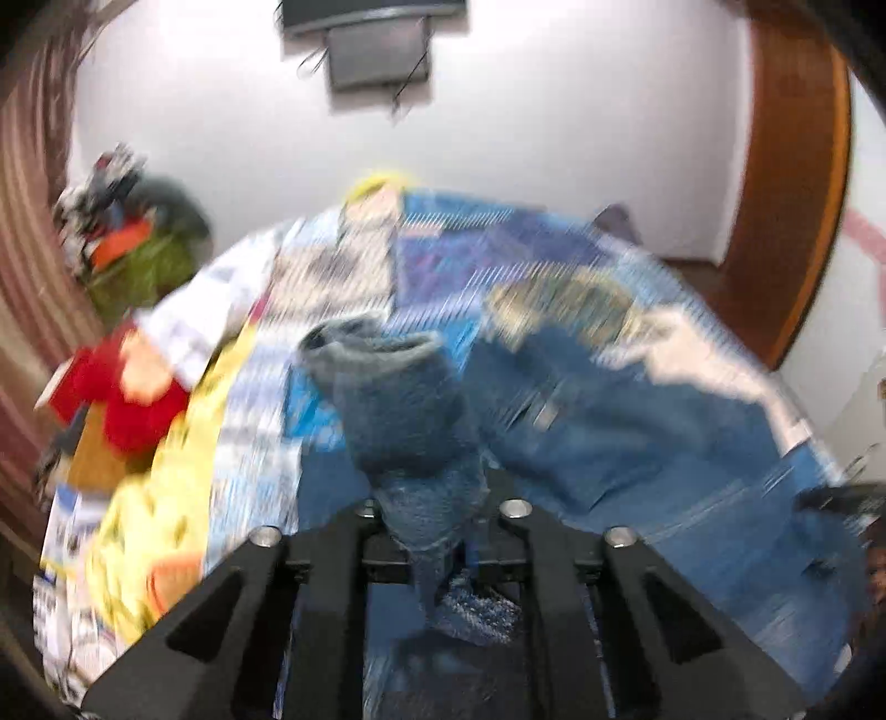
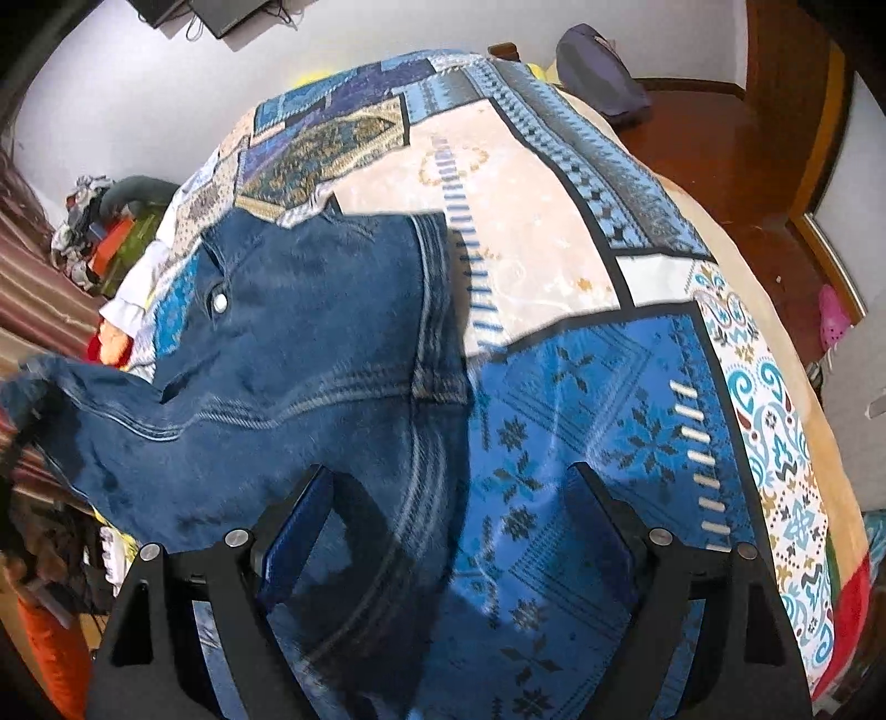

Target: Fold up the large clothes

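Observation:
A pair of dark blue jeans (image 2: 310, 343) lies spread on a patterned blue and cream bedspread (image 2: 554, 232). In the blurred left wrist view my left gripper (image 1: 437, 520) is shut on a bunched fold of the jeans (image 1: 398, 399), which stands up between its fingers, lifted off the bed. In the right wrist view that raised end of the denim (image 2: 50, 387) hangs at the far left. My right gripper (image 2: 451, 476) hovers open over the jeans' right edge; its left finger is above denim, its right finger above the bedspread, and nothing is gripped.
A heap of clothes (image 2: 88, 232) sits at the bed's far left, with a red soft item (image 1: 127, 399) near it. A dark bag (image 2: 603, 77) lies at the far end. Wooden floor (image 2: 731, 155) and a door frame (image 1: 797, 194) are to the right. A screen (image 1: 376, 50) hangs on the wall.

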Available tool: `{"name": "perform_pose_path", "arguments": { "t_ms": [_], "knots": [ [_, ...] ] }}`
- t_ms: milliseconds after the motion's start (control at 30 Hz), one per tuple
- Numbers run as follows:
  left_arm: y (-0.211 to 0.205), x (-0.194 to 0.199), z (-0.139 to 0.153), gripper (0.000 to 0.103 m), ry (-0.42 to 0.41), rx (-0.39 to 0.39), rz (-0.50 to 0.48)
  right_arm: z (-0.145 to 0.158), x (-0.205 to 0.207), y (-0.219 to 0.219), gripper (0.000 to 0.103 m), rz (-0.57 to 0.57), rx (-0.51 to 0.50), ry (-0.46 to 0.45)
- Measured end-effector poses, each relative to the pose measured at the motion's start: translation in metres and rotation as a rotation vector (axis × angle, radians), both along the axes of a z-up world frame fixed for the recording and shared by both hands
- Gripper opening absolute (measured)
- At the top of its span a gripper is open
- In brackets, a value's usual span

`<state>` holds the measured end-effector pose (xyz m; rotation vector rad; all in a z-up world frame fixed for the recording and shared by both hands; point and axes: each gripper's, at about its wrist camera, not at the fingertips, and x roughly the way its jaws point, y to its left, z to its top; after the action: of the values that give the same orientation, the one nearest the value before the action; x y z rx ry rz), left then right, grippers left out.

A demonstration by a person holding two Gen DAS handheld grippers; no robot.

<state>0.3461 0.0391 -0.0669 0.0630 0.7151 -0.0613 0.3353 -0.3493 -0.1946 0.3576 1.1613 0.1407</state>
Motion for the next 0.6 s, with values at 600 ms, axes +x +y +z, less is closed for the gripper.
{"name": "perform_pose_path", "arguments": {
  "t_ms": [600],
  "knots": [
    [0.064, 0.052, -0.073, 0.012, 0.2, 0.085, 0.051, 0.007, 0.01, 0.011, 0.084, 0.019, -0.014, -0.012]
  ]
}}
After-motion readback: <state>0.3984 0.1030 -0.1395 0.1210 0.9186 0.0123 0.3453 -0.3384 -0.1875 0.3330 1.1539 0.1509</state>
